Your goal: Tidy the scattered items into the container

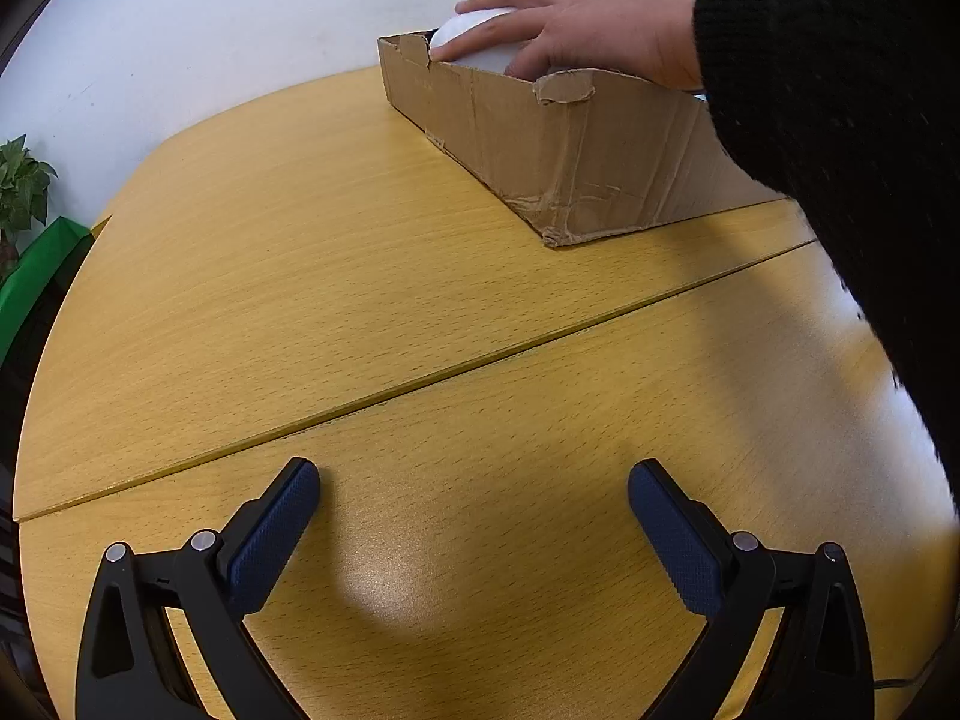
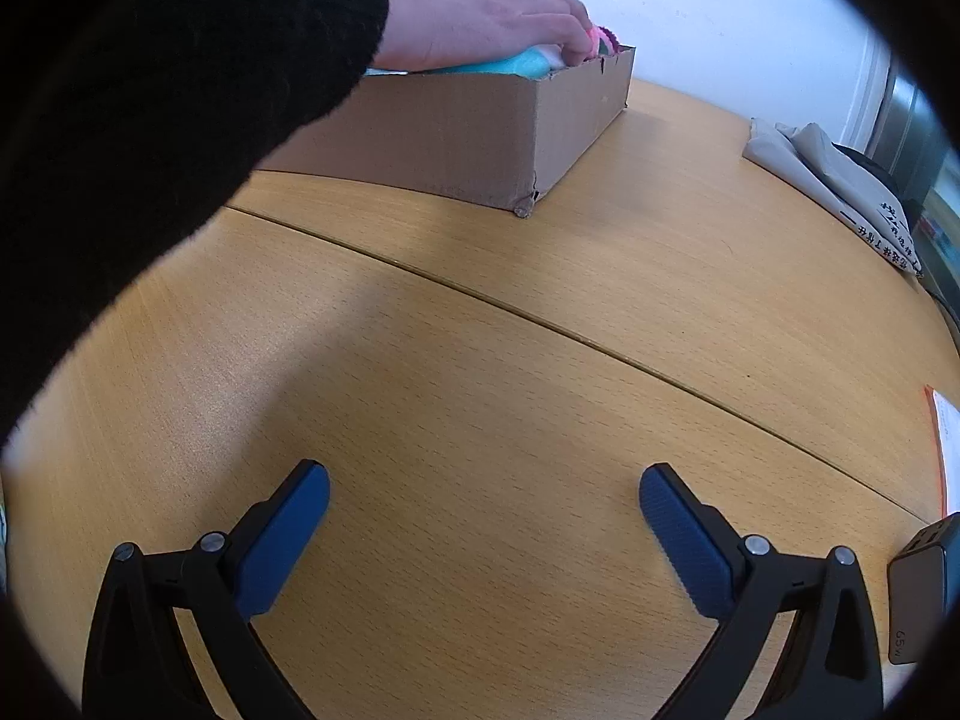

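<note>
A long cardboard box (image 1: 540, 138) (image 2: 480, 132) stands at the far side of the wooden table (image 1: 360, 276) (image 2: 540, 360). A person's bare hand (image 1: 576, 30) (image 2: 492, 18) in a black sleeve (image 1: 840, 120) (image 2: 150, 120) reaches into the box and rests on a white rounded item (image 1: 474, 39). In the right wrist view a turquoise soft item (image 2: 498, 65) and a pink one (image 2: 602, 41) show above the rim. My left gripper (image 1: 474, 495) is open over bare table. My right gripper (image 2: 485, 495) is open too, with nothing between its fingers.
A grey cloth bag (image 2: 840, 180) with printed text lies at the table's right edge. A dark charger block (image 2: 918, 594) and an orange-edged paper (image 2: 942, 438) sit near my right gripper. A green plant (image 1: 21, 186) stands left of the table. A seam (image 1: 420, 384) crosses the tabletop.
</note>
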{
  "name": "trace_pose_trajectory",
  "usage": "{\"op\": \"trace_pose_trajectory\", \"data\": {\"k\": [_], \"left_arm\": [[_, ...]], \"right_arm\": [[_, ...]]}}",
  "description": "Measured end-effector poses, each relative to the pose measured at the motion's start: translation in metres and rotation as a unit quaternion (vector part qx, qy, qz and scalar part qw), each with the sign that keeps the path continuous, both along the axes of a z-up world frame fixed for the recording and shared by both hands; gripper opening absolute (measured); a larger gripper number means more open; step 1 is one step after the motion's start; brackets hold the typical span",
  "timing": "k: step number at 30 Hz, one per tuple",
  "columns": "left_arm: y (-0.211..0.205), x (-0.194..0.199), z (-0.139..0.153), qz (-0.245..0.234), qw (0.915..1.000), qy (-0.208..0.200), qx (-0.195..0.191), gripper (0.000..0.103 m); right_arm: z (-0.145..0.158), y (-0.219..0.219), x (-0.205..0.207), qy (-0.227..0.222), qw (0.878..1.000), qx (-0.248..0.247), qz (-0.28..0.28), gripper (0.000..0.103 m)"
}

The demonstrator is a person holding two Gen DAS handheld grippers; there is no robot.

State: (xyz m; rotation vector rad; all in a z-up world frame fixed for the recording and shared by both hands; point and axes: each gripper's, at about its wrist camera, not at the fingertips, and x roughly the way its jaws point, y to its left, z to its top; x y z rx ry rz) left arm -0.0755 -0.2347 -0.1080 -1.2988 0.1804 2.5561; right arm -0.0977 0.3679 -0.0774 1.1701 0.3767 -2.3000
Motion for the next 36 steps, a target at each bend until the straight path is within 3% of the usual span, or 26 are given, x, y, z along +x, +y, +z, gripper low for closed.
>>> {"op": "trace_pose_trajectory", "data": {"k": [36], "left_arm": [[-0.0047, 0.0046, 0.0063, 0.000, 1.0000, 0.000, 0.000, 0.103]], "right_arm": [[-0.0004, 0.0006, -0.0031, -0.001, 1.000, -0.001, 0.000, 0.103]]}}
